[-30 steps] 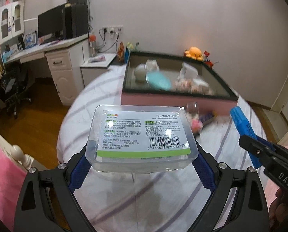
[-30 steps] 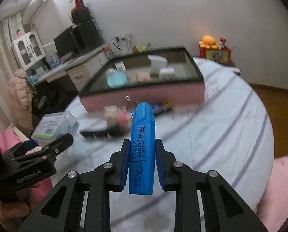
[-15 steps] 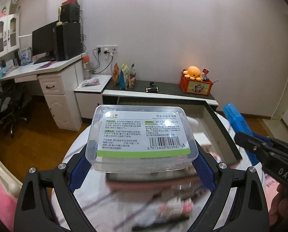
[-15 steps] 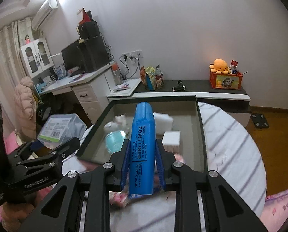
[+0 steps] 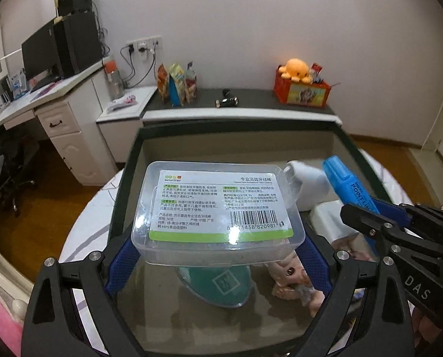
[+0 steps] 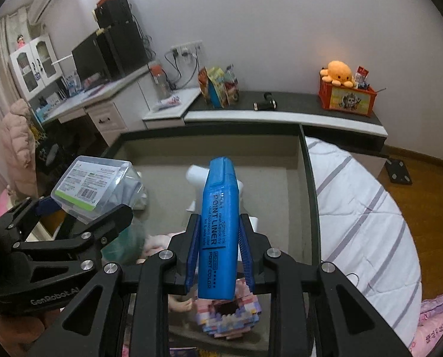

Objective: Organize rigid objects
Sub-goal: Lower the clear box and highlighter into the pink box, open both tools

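Floss-pick box (image 5: 218, 211), clear plastic with a green-edged label and barcode, sits clamped between the blue pads of the left gripper (image 5: 218, 253), label side up, held above the tray (image 5: 126, 178). Blue highlighter (image 6: 220, 223) marked "POINT LINER" is pinched upright-forward in the right gripper (image 6: 220, 255), jaws closed on its flat sides, cap end pointing to 12 o'clock. Both grippers hang over the dark-rimmed tray, which rests on a striped bedspread (image 6: 364, 223).

Seen by the left wrist camera, the highlighter (image 5: 350, 189) and right gripper (image 5: 379, 220) come in at 3 o'clock of the box. Seen by the right wrist camera, the box (image 6: 93, 187) and left gripper (image 6: 81, 217) lie at 9 o'clock of the highlighter.

Inside the tray: a teal lid (image 5: 218, 285) under the box, a white bottle (image 5: 307, 187) at 2 o'clock, a small doll (image 5: 295, 279), a pink block figure (image 6: 230, 315). Beyond the tray at 12 o'clock, a low shelf (image 6: 281, 110) carries snack packs (image 6: 218, 86) and an orange plush octopus (image 6: 339, 73).
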Tool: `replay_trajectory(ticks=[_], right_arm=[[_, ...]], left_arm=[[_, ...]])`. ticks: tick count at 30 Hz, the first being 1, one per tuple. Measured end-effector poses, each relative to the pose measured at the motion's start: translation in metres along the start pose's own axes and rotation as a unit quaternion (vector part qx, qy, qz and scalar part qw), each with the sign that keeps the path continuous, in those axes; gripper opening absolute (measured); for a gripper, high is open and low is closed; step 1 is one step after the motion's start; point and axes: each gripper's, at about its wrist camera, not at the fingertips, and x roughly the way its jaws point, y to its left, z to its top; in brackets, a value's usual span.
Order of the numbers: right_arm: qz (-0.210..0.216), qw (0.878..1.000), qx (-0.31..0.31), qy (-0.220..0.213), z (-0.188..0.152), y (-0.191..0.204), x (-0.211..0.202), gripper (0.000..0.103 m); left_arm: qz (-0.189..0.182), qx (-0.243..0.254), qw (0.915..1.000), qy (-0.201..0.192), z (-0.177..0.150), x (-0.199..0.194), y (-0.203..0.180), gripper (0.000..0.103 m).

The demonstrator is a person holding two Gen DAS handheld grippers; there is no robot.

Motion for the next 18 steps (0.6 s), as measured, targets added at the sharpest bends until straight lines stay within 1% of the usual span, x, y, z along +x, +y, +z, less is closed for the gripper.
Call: replay_trajectory(ticks=[3,4,5,6,8,9,11,12,14,18], right_arm=[[-0.005,1.000,-0.001,0.005,-0.001,-0.002,0.004,0.026],[-0.008,1.000,-0.002,0.007,-0.001,-0.002,0.005,0.029],[-0.009,1.000,-0.002,0.008,-0.001,-0.003,0.006,0.046],[-0.018,1.000,-0.001,0.008,-0.003,-0.004,0.005,0.050],[-0.022,1.000,0.005,0.005,-0.005,-0.006,0.002,0.069],[-0.021,1.000,0.010,0.005,-0.007,-0.007,0.000,0.074],[-0.005,1.000,0.012,-0.001,-0.011,-0.005,-0.008,0.083],[-0.005,1.000,0.010,-0.003,-0.012,-0.004,-0.011,0.085],[-0.018,1.000,0.004,-0.010,-0.014,0.001,-0.020,0.103],[-0.008,0.999,0.013,-0.028,-0.018,0.006,-0.042,0.103]], left_arm=[[0.011,0.003,0.9999,0.004,-0.003,0.003,-0.001,0.095],[0.013,0.004,0.9999,0.004,-0.003,0.003,0.000,0.096],[0.015,0.005,0.9999,0.004,-0.005,0.001,0.000,0.096],[0.018,0.003,0.9998,0.003,-0.006,-0.001,0.001,0.097],[0.016,-0.007,0.9998,-0.003,-0.009,-0.008,0.006,0.098],[0.015,-0.012,0.9998,-0.006,-0.010,-0.012,0.009,0.099],[0.021,-0.019,0.9995,-0.016,-0.015,-0.023,0.014,0.101],[0.025,-0.022,0.9992,-0.023,-0.018,-0.030,0.017,0.101],[0.028,-0.028,0.9987,-0.032,-0.023,-0.043,0.022,0.103],[0.031,-0.035,0.9975,-0.053,-0.034,-0.071,0.029,0.103]])
